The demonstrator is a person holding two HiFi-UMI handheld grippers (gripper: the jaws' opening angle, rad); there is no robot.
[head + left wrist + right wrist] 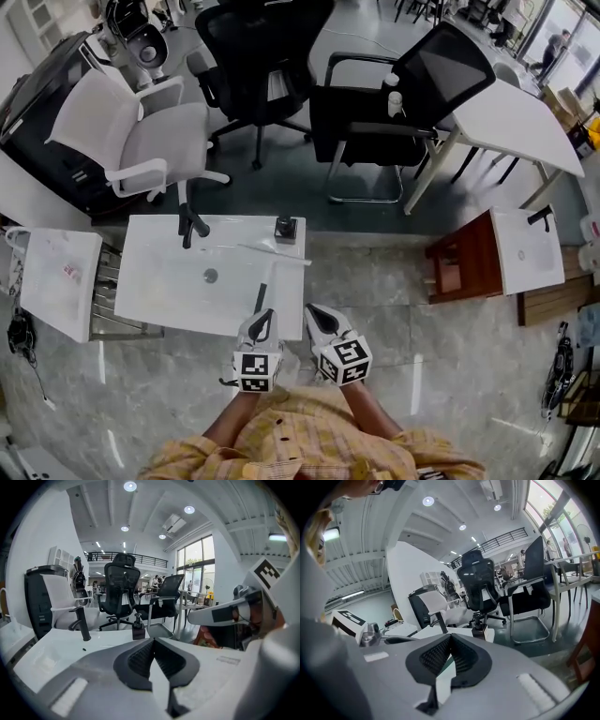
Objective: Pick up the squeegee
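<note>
Nearest: left claw (264, 319), right claw (315, 315), both clenched, empty. Just ahead of left claw, squeegee (261, 297) on surface (159, 286). Judgement: release first, then straddle handle.

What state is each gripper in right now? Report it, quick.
Left gripper: closed, holding nothing.
Right gripper: closed, holding nothing.

Black faucet (190, 225), soap dispenser (285, 229), white chair (155, 136)
</note>
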